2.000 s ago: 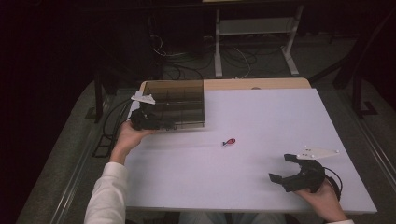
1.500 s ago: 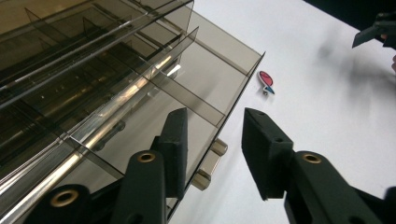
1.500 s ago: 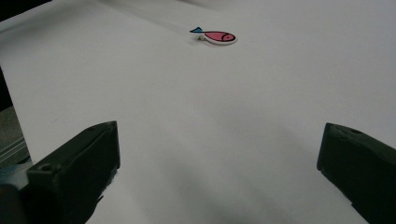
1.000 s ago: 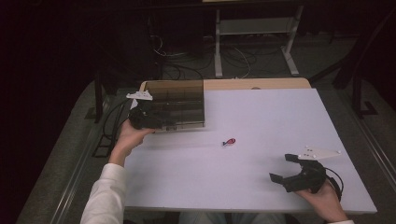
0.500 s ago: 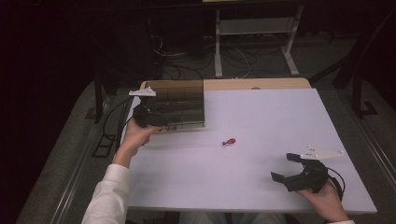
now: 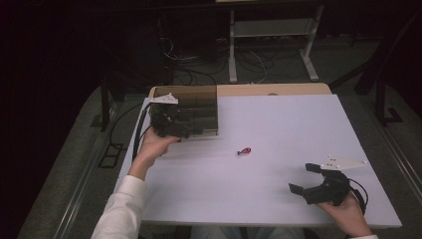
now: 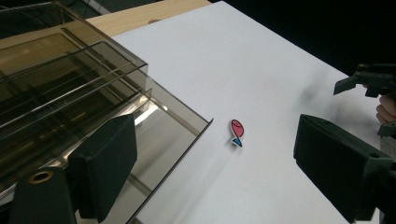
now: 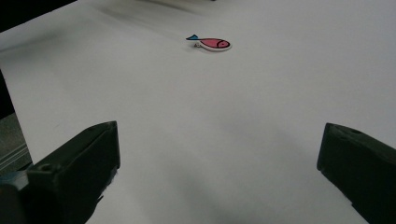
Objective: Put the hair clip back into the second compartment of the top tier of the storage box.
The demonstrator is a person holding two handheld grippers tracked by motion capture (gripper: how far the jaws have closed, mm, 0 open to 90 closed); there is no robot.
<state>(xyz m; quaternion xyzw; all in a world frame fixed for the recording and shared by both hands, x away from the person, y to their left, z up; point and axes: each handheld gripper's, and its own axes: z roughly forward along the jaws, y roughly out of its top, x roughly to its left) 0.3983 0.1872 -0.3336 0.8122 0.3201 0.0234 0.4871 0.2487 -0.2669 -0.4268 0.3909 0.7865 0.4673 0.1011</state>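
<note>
Jaws of the left gripper (image 7: pixel 215 177) have just been opening and now stand spread beside the smoky clear drawer box (image 6: pixel 191 112), with nothing pinched between them; one pad lies over the box's low open tray, the other over bare table (image 6: pixel 278 124); against the frame two seconds back, the hand has drawn slightly away from the box, which sits at the far left of the table, so I judge the box released and set where it was wanted; the right gripper (image 6: pixel 311 181) rests near the front right edge, jaws wide and empty; the small pink fish piece (image 6: pixel 244 151) lies mid-table, well apart from both, probably the next thing to fetch.
</note>
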